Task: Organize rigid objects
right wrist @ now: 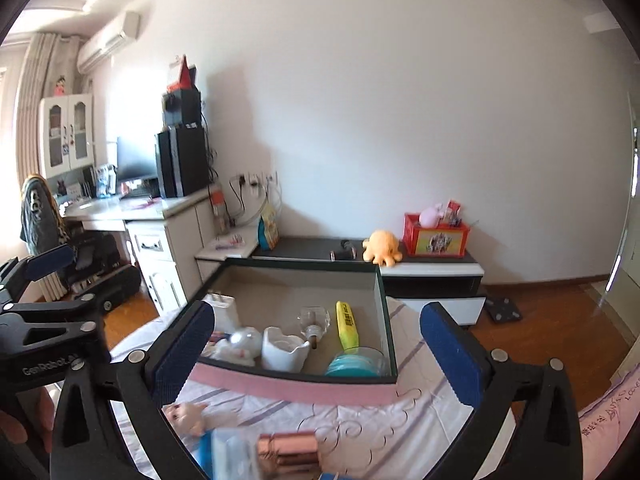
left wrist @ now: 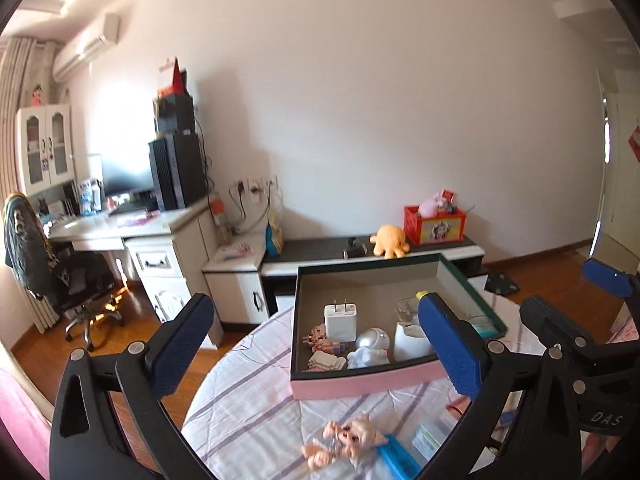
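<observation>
— Right, both sets of jaws gape wide, left gripper (left wrist: 316, 340) and right gripper (right wrist: 316, 344), nothing in either, hovering short of the pink-fronted box (left wrist: 362, 384)

— Where's the loose stuff?

— Doll (left wrist: 348, 438) and copper tube (right wrist: 288, 448) lie on the cloth before it. Risk: a low reach clips the box wall, shoves it, topples the white cup (right wrist: 282, 350)

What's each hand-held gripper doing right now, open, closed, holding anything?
Left hand-held gripper: open wide, holding nothing.
Right hand-held gripper: open wide, holding nothing.
</observation>
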Action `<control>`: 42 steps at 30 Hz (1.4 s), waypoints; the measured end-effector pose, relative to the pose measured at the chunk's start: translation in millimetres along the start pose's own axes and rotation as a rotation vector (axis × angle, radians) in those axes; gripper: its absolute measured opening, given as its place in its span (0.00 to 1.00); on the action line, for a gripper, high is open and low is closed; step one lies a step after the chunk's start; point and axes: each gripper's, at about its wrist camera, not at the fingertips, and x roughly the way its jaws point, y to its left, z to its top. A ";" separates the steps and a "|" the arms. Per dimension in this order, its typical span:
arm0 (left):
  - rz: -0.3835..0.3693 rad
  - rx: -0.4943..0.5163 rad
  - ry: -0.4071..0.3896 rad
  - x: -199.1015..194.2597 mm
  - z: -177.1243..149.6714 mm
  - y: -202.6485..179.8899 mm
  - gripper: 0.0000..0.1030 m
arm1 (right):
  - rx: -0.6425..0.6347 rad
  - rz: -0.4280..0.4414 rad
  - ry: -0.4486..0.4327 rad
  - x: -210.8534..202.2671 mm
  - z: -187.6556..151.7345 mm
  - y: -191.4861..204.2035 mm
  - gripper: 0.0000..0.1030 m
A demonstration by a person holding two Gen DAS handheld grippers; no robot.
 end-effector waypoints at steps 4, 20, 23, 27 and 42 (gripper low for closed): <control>0.011 -0.014 -0.052 -53.3 -11.7 2.4 1.00 | -0.008 -0.055 -0.104 -64.5 -11.6 13.1 1.00; 0.045 -0.062 -0.241 -195.0 -33.3 14.3 1.00 | -0.047 -0.097 -0.303 -197.3 -24.5 47.0 1.00; 0.069 -0.054 -0.259 -205.1 -35.4 13.8 1.00 | -0.047 -0.099 -0.314 -205.0 -25.6 51.3 1.00; 0.070 -0.059 -0.257 -209.7 -36.2 15.8 1.00 | -0.047 -0.101 -0.314 -208.9 -26.3 52.1 1.00; 0.067 -0.061 -0.250 -205.4 -38.9 14.0 1.00 | -0.040 -0.104 -0.302 -207.9 -32.5 45.0 1.00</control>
